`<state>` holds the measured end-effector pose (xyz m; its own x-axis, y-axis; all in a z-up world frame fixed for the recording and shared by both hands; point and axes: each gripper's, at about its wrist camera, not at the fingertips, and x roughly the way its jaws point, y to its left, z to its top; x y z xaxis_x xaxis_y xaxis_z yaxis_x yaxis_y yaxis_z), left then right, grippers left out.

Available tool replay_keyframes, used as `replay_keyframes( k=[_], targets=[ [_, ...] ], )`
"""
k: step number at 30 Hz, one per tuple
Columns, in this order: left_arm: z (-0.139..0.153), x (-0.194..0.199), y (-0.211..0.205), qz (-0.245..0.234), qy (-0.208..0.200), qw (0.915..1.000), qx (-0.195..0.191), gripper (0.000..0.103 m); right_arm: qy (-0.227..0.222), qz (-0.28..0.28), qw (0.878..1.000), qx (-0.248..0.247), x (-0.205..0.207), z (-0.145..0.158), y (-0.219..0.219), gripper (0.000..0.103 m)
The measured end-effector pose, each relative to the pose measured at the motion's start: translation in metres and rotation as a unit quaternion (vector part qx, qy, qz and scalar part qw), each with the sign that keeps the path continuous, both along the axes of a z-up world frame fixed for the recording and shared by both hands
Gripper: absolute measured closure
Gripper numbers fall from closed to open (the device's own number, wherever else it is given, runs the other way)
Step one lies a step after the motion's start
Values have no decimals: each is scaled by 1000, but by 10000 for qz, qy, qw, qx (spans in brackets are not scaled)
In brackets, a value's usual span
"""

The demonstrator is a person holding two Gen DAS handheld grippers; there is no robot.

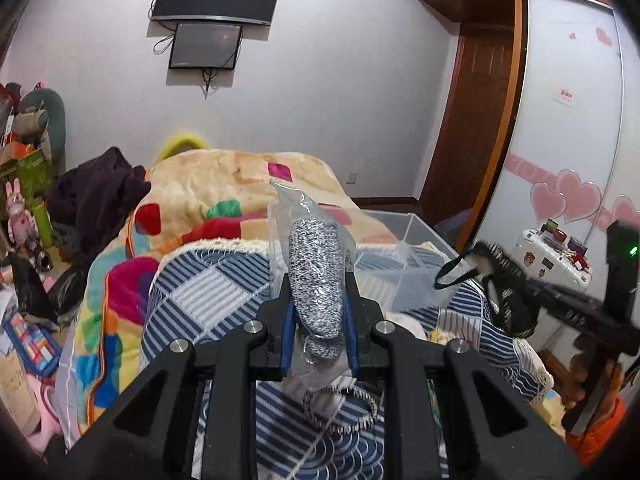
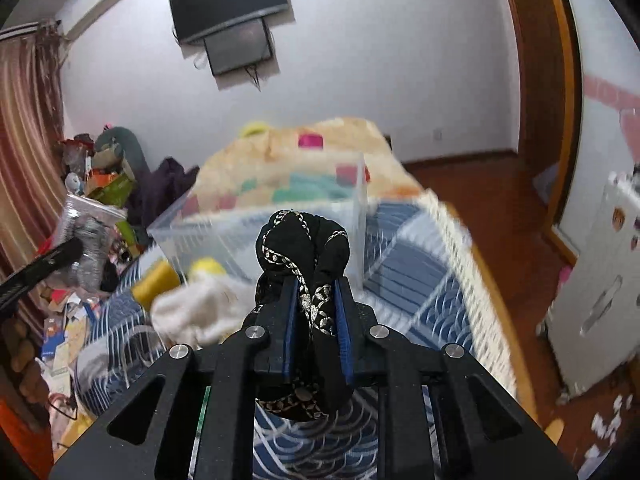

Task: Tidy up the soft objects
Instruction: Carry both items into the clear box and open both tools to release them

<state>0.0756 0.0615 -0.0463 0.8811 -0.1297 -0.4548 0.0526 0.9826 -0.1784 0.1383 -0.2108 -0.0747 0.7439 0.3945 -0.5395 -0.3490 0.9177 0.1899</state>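
Note:
My left gripper point(image 1: 317, 284) is shut on a clear plastic bag holding a speckled grey-and-white knit piece point(image 1: 316, 272), raised above the bed. The bag also shows in the right wrist view point(image 2: 86, 246) at the far left. My right gripper point(image 2: 316, 288) is shut on a black cloth with gold and white trim point(image 2: 304, 248), held above the bed just before a clear plastic box point(image 2: 248, 236). The black cloth also shows in the left wrist view point(image 1: 508, 300), right of the clear box point(image 1: 404, 240).
The bed has a blue-and-white striped quilt point(image 1: 208, 292) and a colourful patchwork blanket point(image 1: 224, 188). A white cloth point(image 2: 192, 312) and yellow items point(image 2: 156, 284) lie beside the box. Clutter fills the floor at left point(image 1: 28, 280). A white suitcase point(image 1: 556, 256) stands right.

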Motion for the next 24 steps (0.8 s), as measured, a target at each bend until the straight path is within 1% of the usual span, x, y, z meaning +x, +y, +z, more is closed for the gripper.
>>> replay_keyframes(
  k=[6, 8, 11, 16, 20, 24],
  targets=[
    [10, 29, -4, -28, -47, 9999, 141, 82, -504, -43, 9987, 82, 20, 33, 6, 87],
    [13, 42, -4, -17, -31, 9999, 165, 82, -600, -3, 9981, 104, 25, 39, 10, 87],
    [15, 60, -3, -62, 12, 9999, 97, 82, -719, -2, 9974, 68, 34, 42, 18, 87],
    [12, 90, -2, -16, 98, 9999, 88, 82, -708, 10, 9975, -27, 52, 37, 35, 87],
    [1, 113, -2, -67, 341, 9994, -58, 82, -602, 16, 9981, -90, 64, 28, 42, 87],
    [-11, 137, -1, -149, 534, 9984, -50, 82, -450, 12, 9986, -262, 77, 18, 51, 87]
  ],
)
